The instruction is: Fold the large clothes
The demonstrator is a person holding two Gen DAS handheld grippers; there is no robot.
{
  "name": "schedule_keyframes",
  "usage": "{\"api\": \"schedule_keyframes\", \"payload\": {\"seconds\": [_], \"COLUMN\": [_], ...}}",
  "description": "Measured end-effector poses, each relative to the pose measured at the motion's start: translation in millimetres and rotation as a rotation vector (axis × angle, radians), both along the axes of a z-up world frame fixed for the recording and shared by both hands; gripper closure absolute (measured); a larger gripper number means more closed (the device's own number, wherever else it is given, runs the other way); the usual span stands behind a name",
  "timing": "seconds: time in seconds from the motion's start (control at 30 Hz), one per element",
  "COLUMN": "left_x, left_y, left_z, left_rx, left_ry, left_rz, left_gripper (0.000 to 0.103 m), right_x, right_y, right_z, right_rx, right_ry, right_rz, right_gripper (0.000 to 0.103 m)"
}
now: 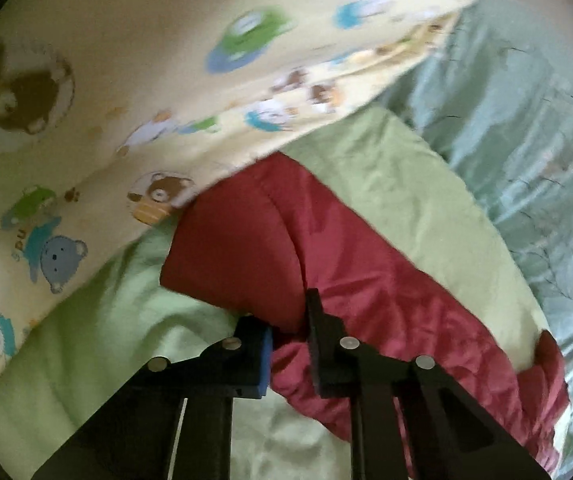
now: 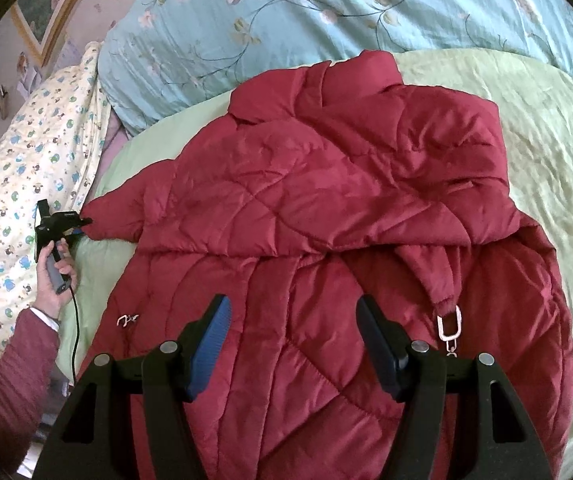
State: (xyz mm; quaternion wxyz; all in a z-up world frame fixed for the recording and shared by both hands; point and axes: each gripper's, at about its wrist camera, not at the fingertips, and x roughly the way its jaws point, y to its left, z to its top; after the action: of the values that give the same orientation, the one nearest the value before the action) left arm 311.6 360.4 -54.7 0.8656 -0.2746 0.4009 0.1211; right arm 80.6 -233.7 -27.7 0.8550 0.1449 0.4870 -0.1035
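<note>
A dark red quilted jacket lies spread on a light green sheet, collar toward the far side. Its left sleeve stretches out sideways. My left gripper is shut on that sleeve's cuff, with a person's hand around its handle. In the left wrist view the red cuff is pinched between the jaws of the left gripper. My right gripper stands open above the jacket's lower body, nothing between its blue pads.
A yellow bear-print quilt lies bunched left of the sleeve. A blue floral duvet runs along the far side. A metal clip hangs from a strap on the jacket. A black cable trails from the left handle.
</note>
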Motion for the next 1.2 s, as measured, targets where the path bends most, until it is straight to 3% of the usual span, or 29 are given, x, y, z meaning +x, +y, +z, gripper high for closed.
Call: {"api": "schedule_keyframes", "payload": {"seconds": [0.27, 0.5, 0.67, 0.97, 1.2], "left_x": [-29, -59, -64, -56, -36], "left_y": [-71, -181, -262, -360, -423], "left_z": [37, 67, 74, 58, 27], "left_rx": [-0.022, -0.017, 0.003, 0.065, 0.099], "left_ry": [-0.132, -0.217, -0.228, -0.199, -0.139], "left_rz": [-0.179, -0.450, -0.640, -0.852, -0.921], "left_gripper": [0.094, 0.094, 0.094, 0.094, 0.094], "right_x": [0, 3, 3, 1, 2], "right_y": [4, 2, -6, -33, -56], "right_z": [2, 10, 15, 24, 26], "right_rx": [0.029, 0.045, 0.058, 0.110, 0.179], "right_ry": [-0.019, -0.041, -0.058, -0.099, -0.128], "right_rz": [0.010, 0.006, -0.009, -0.069, -0.122], "right_gripper": [0.036, 0.036, 0.036, 0.035, 0.035]}}
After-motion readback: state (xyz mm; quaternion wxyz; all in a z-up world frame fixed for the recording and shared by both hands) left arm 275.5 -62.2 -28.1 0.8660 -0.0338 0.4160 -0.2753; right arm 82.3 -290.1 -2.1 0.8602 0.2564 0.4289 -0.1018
